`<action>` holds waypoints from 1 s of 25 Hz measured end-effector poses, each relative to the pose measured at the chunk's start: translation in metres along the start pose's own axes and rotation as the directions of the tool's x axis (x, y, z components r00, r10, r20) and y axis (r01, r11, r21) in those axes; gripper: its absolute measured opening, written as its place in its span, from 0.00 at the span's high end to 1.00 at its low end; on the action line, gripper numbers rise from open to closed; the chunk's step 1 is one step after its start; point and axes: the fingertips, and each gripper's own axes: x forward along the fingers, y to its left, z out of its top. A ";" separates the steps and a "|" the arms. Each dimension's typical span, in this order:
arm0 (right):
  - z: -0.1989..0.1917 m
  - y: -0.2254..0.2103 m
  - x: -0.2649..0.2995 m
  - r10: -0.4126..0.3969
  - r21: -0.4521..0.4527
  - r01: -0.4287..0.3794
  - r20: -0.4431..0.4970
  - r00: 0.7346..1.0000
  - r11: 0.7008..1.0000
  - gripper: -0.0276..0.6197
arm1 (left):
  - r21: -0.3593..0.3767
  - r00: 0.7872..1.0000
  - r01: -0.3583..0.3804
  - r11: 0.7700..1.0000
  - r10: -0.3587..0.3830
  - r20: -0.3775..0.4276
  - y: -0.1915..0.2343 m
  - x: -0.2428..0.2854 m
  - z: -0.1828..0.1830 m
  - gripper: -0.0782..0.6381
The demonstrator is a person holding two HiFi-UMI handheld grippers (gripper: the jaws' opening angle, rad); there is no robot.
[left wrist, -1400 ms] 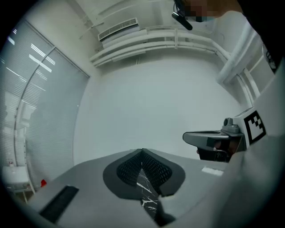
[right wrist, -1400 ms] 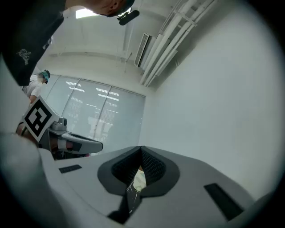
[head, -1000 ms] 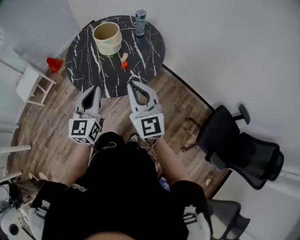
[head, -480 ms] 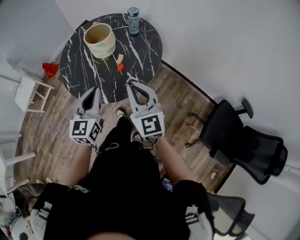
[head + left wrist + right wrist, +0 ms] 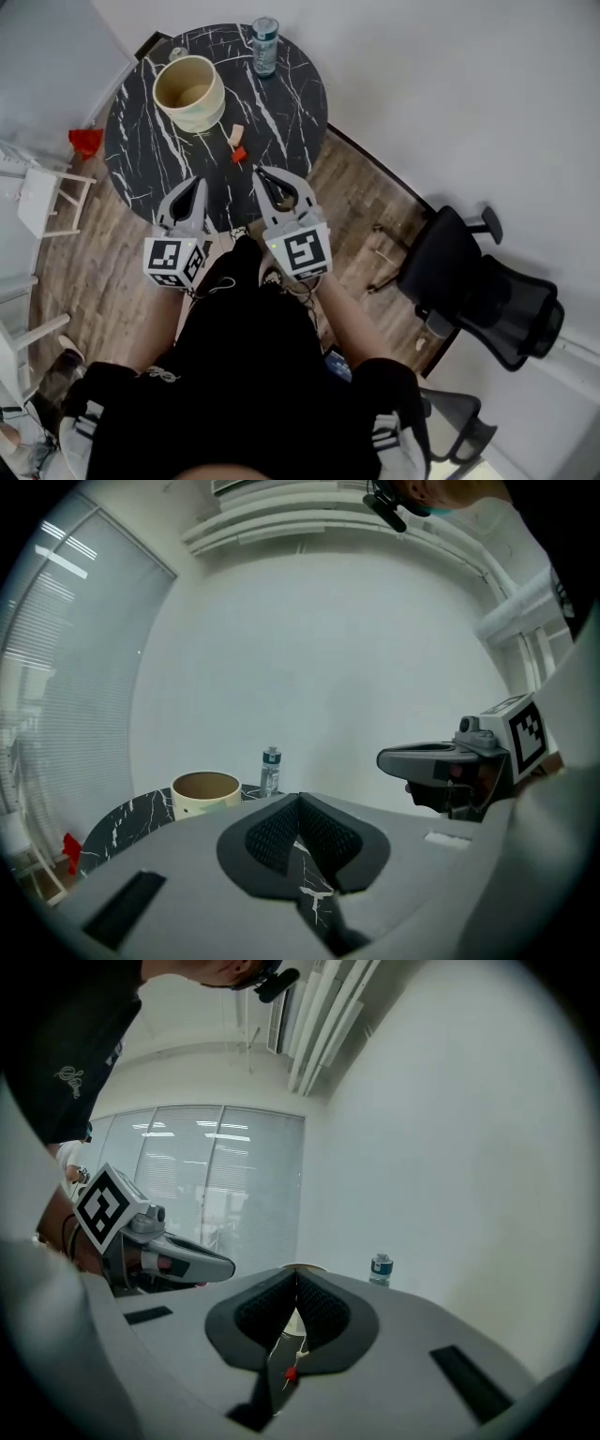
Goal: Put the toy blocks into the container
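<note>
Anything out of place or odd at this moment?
A red object lies on the floor left of the table, apart from the red block and beige block beside the container. Nothing is spilled or tipped.

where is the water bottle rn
In the head view the water bottle stands at the far edge of the black table, right of the cream container.

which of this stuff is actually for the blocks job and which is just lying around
For the job: cream container, beige block, red block, all on the round marble table.
Just lying about: water bottle, black office chair, white stool, red object on the floor.
</note>
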 end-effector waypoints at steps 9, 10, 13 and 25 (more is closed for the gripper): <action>-0.021 -0.025 0.071 0.051 -0.026 -0.056 -0.155 0.987 0.998 0.96 | -0.019 0.989 0.097 0.995 -0.099 -0.106 0.045 0.062 -0.015 0.89; -0.023 -0.026 0.078 0.060 -0.030 -0.066 -0.166 0.984 0.997 0.96 | -0.019 0.988 0.102 0.995 -0.103 -0.118 0.049 0.067 -0.018 0.89; -0.028 -0.030 0.094 0.102 -0.040 -0.112 -0.196 0.975 0.993 0.96 | -0.031 0.984 0.096 0.995 -0.099 -0.146 0.059 0.080 -0.024 0.89; -0.094 -0.057 0.172 0.441 -0.053 -0.502 -0.405 0.801 0.863 0.96 | -0.088 0.961 -0.059 0.994 0.033 -0.276 0.095 0.140 -0.058 0.89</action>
